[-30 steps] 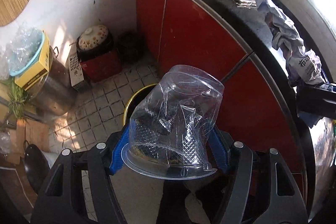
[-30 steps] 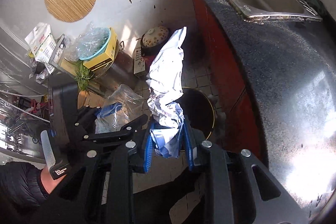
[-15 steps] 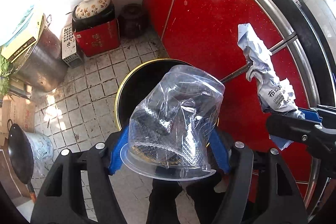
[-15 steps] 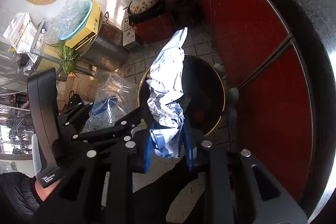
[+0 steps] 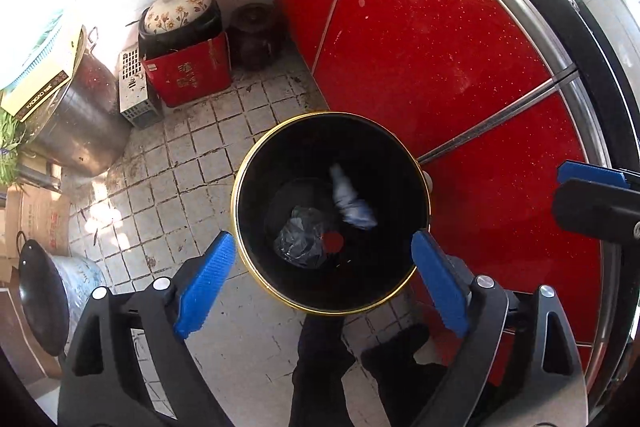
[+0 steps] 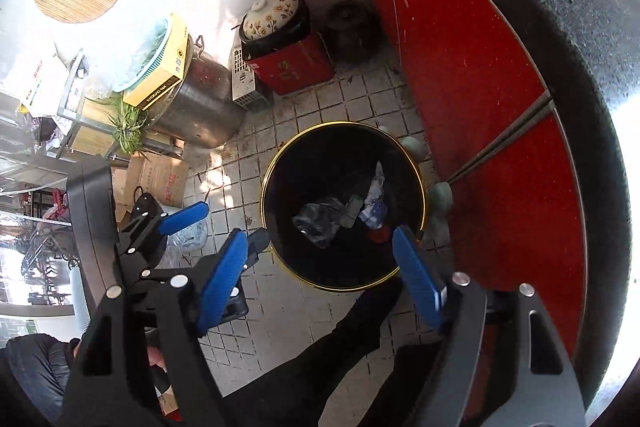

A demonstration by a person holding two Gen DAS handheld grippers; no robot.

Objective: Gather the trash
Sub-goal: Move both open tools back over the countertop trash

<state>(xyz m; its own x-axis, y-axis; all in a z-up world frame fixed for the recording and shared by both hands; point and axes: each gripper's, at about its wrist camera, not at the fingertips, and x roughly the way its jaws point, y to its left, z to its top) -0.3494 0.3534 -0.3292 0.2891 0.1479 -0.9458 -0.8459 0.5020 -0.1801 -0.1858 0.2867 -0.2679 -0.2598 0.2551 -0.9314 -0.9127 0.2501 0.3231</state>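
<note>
From the left wrist, the left gripper (image 5: 322, 279) hangs over the black gold-rimmed bin (image 5: 400, 143), jaws opening with nothing between them; the clear plastic tub (image 5: 302, 241) and crumpled paper (image 5: 352, 203) lie inside. From the right wrist, the right gripper (image 6: 320, 279) is likewise opening and empty above the bin (image 6: 280, 155); sinking lower, a finger could catch the rim and tip it.

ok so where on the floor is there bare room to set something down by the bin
Bare tiles lie left of the bin, between it and the steel pot, and in front toward the person's legs. The back corner is crowded: red box, grey crate, dark jar. The right is cabinet.
</note>
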